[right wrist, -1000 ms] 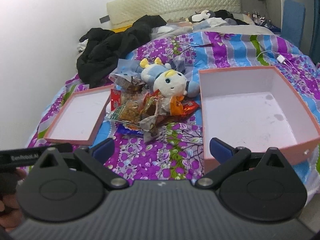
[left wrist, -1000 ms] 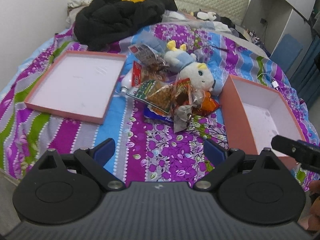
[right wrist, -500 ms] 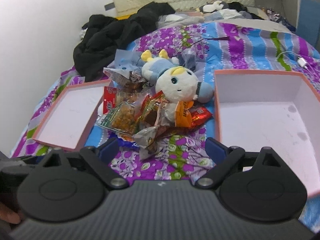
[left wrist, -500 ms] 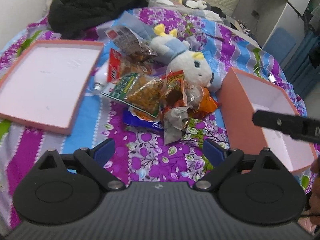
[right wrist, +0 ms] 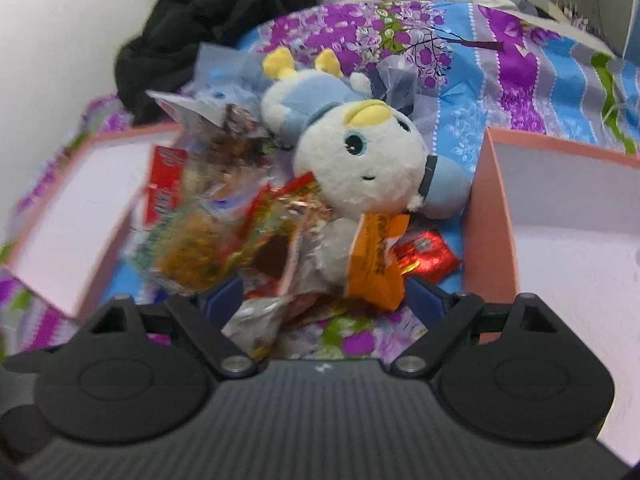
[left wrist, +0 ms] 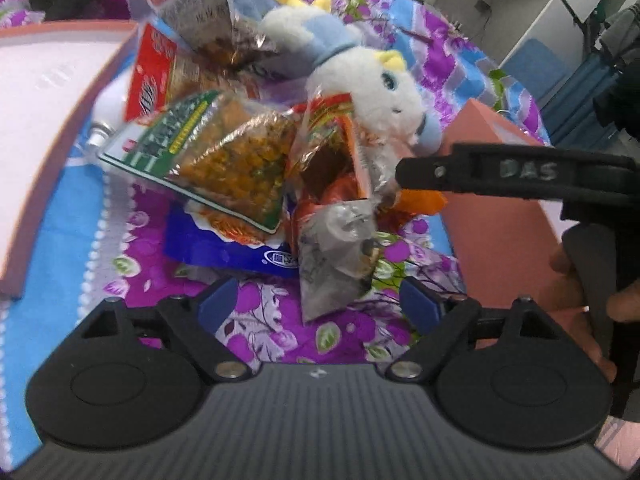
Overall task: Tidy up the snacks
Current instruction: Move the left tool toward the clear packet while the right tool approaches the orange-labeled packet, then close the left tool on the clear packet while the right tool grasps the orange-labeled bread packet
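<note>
Here, lid [left wrist: 48,120] lies open side up at far left on bed [left wrist: 260,336]. Snack pile [left wrist: 256,168] in middle, between lid and box [right wrist: 560,240]: green pack [left wrist: 208,160] on top of blue pack [left wrist: 224,248], clear pack [left wrist: 336,256] nearest. Plush toy [right wrist: 360,160] lies behind pile, touching it. Left gripper [left wrist: 316,306] wide, jaws closing, clear pack's corner between them, not pinched. Right gripper [right wrist: 324,296] wide, nothing held, orange pack [right wrist: 372,256] just ahead. Box at right, empty
</note>
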`<state>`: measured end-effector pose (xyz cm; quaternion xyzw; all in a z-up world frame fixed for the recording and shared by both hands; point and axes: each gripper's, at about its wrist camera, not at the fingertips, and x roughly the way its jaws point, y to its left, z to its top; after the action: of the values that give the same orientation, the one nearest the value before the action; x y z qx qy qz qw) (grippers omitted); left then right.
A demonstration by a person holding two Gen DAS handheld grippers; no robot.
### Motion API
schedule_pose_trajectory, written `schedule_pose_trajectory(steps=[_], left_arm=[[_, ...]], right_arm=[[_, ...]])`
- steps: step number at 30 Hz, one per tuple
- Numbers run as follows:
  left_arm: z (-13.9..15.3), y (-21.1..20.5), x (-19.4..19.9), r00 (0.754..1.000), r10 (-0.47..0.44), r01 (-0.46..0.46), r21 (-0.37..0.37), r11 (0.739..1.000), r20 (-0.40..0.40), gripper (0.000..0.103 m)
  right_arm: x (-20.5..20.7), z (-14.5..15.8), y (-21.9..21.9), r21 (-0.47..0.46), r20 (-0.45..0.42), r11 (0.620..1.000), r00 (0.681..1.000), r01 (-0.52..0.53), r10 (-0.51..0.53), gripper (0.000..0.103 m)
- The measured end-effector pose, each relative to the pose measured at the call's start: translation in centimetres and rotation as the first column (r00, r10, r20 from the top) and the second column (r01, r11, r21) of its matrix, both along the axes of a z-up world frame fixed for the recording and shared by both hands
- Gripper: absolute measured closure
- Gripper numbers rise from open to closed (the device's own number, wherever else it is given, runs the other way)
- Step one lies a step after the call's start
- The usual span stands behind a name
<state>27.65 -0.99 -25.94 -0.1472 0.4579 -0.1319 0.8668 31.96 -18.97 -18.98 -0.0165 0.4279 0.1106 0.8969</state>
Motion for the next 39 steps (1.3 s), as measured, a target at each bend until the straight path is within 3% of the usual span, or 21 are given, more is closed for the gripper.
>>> schedule_pose_trajectory(steps=[6, 13, 18, 23, 29, 39], left_arm=[[-3.0, -0.3, 2.8, 0.999, -0.017, 0.012, -0.096, 0.995, -0.044, 0.021], [-3.9, -1.5, 4.3, 0.999, -0.028, 0.027, -0.088, 0.996, -0.018, 0.033], [-3.5, -1.2, 3.7, 1.0, -0.013, 0.01, -0.119, 0.993, -0.022, 0.048], [-2.6, -0.8, 2.6, 1.0, -0.002, -0.001, -0.115, 0.993, -0.024, 0.052], [-1.0, -0.4, -0.1, 1.0, -0.002, -0.002, -0.111, 0.994, -0.031, 0.055], [1.2, 0.4, -6.7, 0.996, 0.037, -0.043, -0.071, 0.997, -0.077, 0.055]], right_arm=[[3.3, -2.7, 0.7, -0.036, -0.037, 0.999, 0.999, -0.005, 0.003, 0.014], [5.6, -4.6, 0.4, 0.033, -0.092, 0.999, 0.996, 0.022, -0.019, 0.015], [5.5, -4.1, 0.1, 0.065, -0.09, 0.997, 0.996, 0.034, -0.028, 0.031], [4.3, -3.0, 0.0, 0.058, -0.062, 0.998, 0.998, 0.024, -0.02, 0.038], [1.6, -1.0, -0.5, 0.057, -0.026, 0.998, 0.999, 0.021, -0.02, 0.039], [-5.7, 1.7, -0.8, 0.08, -0.009, 0.997, 1.0, 0.011, -0.01, 0.038]])
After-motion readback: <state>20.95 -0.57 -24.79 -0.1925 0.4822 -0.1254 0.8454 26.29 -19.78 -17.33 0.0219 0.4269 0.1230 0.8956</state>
